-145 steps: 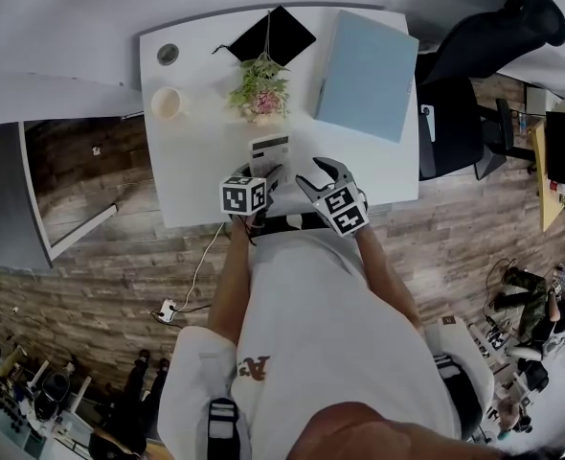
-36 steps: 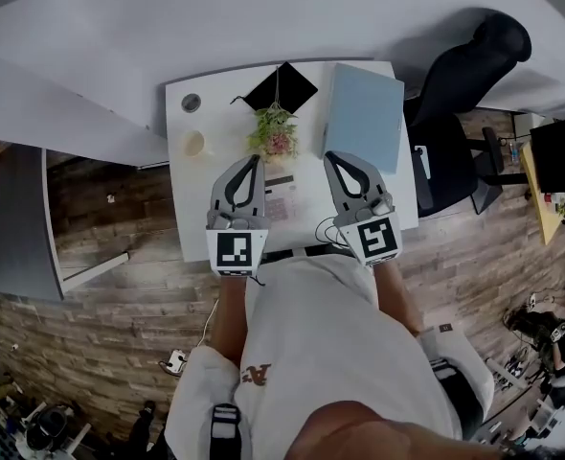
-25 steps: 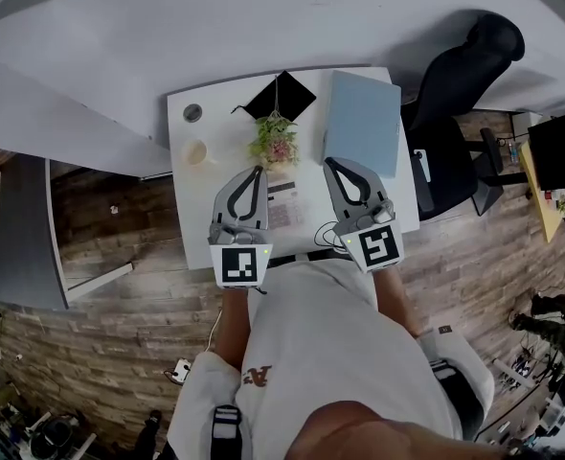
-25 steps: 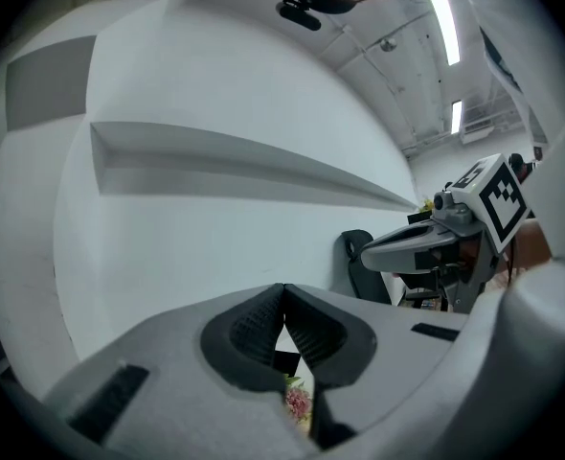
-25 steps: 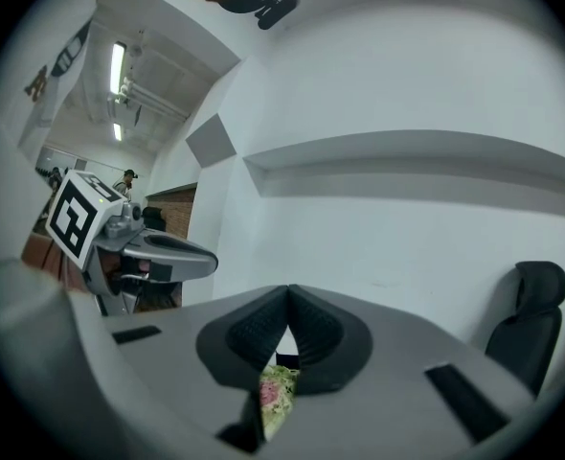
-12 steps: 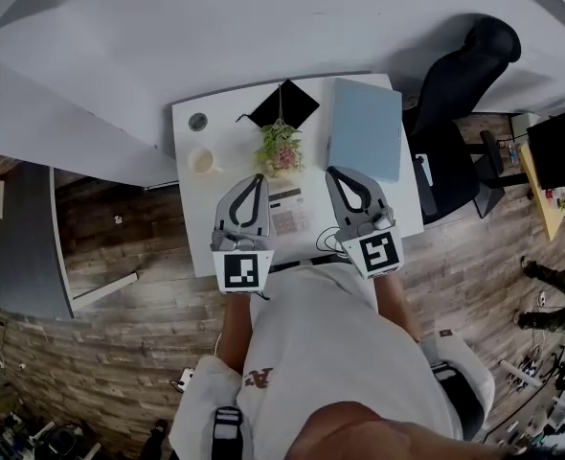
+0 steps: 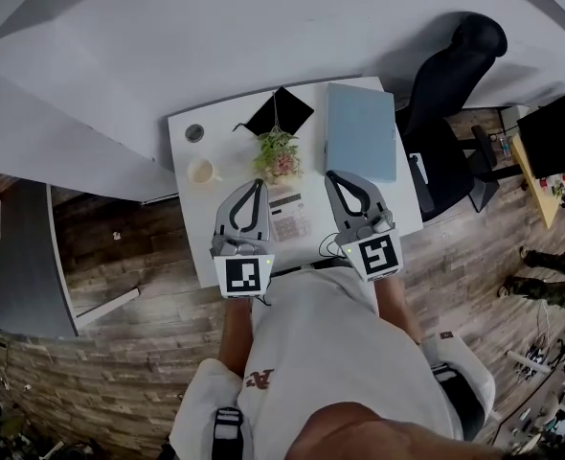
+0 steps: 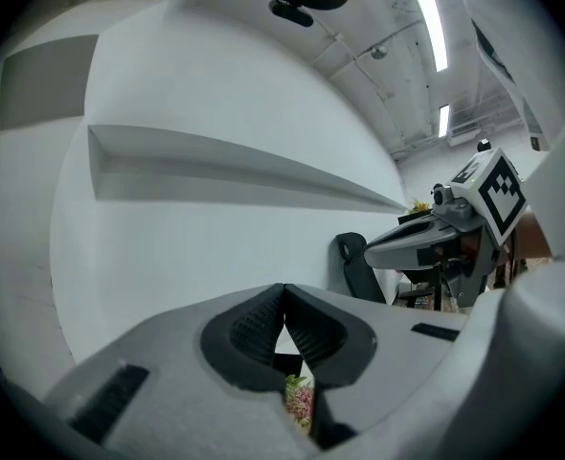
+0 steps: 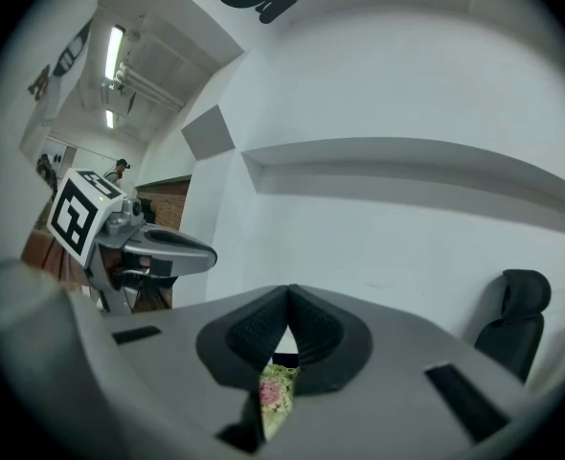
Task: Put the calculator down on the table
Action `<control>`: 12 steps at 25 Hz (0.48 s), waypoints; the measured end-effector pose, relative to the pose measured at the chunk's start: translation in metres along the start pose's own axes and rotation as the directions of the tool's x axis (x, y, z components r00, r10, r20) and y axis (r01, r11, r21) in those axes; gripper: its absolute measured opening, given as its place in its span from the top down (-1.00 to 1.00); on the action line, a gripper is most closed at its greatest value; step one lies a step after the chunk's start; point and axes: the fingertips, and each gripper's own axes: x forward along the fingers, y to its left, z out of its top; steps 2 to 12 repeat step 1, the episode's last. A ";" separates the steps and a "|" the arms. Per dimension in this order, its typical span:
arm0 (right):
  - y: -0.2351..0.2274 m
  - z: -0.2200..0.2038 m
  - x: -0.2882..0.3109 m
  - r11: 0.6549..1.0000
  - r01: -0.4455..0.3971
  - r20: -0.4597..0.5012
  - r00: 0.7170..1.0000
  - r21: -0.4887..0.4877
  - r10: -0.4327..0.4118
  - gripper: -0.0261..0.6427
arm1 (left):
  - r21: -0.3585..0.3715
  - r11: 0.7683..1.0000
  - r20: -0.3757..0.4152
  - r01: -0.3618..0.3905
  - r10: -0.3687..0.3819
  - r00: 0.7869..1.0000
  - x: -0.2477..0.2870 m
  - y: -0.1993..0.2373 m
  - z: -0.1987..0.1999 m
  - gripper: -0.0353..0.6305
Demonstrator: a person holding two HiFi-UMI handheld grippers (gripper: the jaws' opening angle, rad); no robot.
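The calculator lies flat on the white table, in the middle of the head view. It sits between the two grippers. The left gripper has its fingers shut tight together and holds nothing. The right gripper is the same. A little plant with pink flowers stands just above the calculator. A cup is at the upper left, and a blue folder at the upper right.

A potted plant blocks just ahead of the fingers, the calculator lies between them, bare worktop left.
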 end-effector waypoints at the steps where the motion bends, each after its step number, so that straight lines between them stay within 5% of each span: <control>1: 0.001 0.001 0.000 1.000 0.003 -0.004 1.000 0.000 -0.003 0.90 | -0.001 1.000 0.002 0.001 -0.001 1.000 -0.001 0.001 0.001 0.88; 12: 0.001 0.001 0.000 1.000 0.003 -0.004 1.000 0.000 -0.003 0.90 | -0.001 1.000 0.002 0.001 -0.001 1.000 -0.001 0.001 0.001 0.88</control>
